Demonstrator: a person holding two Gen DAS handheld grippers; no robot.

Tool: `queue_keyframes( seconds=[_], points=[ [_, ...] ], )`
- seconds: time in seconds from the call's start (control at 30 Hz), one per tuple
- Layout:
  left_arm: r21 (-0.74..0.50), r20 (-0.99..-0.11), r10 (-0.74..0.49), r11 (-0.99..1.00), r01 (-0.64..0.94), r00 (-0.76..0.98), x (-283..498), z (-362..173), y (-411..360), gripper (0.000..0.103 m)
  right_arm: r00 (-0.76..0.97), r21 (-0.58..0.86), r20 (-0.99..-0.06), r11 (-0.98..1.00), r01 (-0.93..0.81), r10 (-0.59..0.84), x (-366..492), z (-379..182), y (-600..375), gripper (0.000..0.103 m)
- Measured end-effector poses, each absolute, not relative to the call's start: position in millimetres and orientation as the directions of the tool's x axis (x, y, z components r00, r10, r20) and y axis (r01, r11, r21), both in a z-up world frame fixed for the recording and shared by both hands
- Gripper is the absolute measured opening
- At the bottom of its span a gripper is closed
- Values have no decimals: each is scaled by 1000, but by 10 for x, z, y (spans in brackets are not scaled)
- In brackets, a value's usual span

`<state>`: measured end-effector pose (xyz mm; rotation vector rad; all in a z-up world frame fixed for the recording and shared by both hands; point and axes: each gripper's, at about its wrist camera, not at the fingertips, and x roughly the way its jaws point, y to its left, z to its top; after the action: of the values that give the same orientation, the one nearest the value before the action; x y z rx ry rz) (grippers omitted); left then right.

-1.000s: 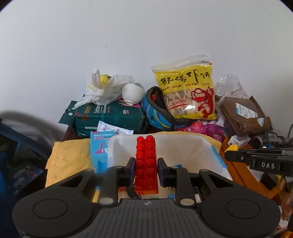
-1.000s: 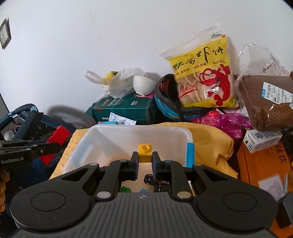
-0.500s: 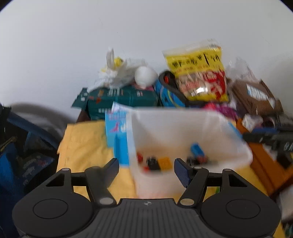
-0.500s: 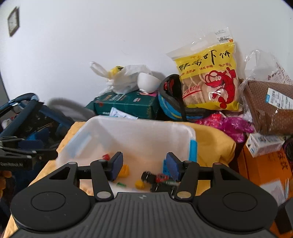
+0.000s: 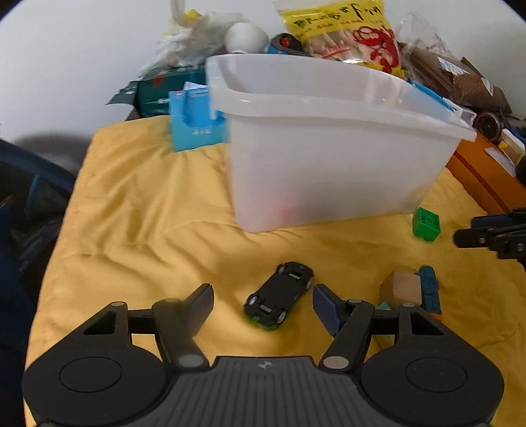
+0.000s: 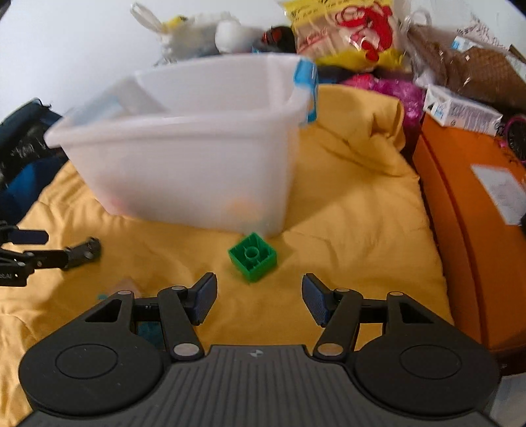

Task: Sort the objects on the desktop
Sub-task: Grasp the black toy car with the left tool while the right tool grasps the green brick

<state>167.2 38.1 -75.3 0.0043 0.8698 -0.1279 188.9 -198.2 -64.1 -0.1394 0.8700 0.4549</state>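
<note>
A translucent white bin (image 5: 328,164) stands on the yellow cloth (image 5: 148,213); it also shows in the right wrist view (image 6: 197,157). My left gripper (image 5: 263,303) is open and low over the cloth, with a black toy car (image 5: 279,295) lying upside down between its fingers. My right gripper (image 6: 259,297) is open, just short of a green brick (image 6: 253,261) that lies in front of the bin. The green brick (image 5: 426,225) also shows in the left wrist view. A wooden block (image 5: 402,289) and a blue toy (image 5: 429,287) lie right of the car.
An orange box (image 6: 476,213) borders the cloth on the right. Behind the bin are a yellow snack bag (image 5: 345,29), a white plastic bag (image 5: 194,39), a green package (image 5: 157,92) and a blue carton (image 5: 194,121). A dark bag (image 5: 26,197) is at the left.
Both grippers released their bricks, the red one and the yellow one, over the bin, opened, and came down to the cloth in front of it. The toy car and green brick now lie before them.
</note>
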Motion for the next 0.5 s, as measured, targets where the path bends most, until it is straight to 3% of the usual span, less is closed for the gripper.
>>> queue_keyframes(
  seconds=[0.13, 0.27, 0.4, 0.47, 0.5],
  points=[
    [-51, -771, -118, 991, 123, 626, 1779, -859, 337, 69, 556, 27, -765, 879, -477, 326, 1973, -759, -1841, 61],
    [-22, -799, -104, 989, 145, 592, 1861, -992, 252, 53, 556, -16, -775, 871, -492, 300, 2077, -892, -1739, 58],
    [-3, -790, -97, 988, 153, 606, 1878, -1032, 212, 52, 540, -13, -793, 879, -477, 282, 2192, -1012, -1708, 55],
    [-7, -782, -102, 988, 155, 614, 1883, -1026, 222, 34, 542, -8, -788, 875, -484, 292, 2196, -1022, -1707, 45],
    [-7, -780, -102, 988, 154, 618, 1882, -1018, 231, 33, 540, -6, -788, 873, -488, 297, 2192, -1013, -1705, 45]
  ],
)
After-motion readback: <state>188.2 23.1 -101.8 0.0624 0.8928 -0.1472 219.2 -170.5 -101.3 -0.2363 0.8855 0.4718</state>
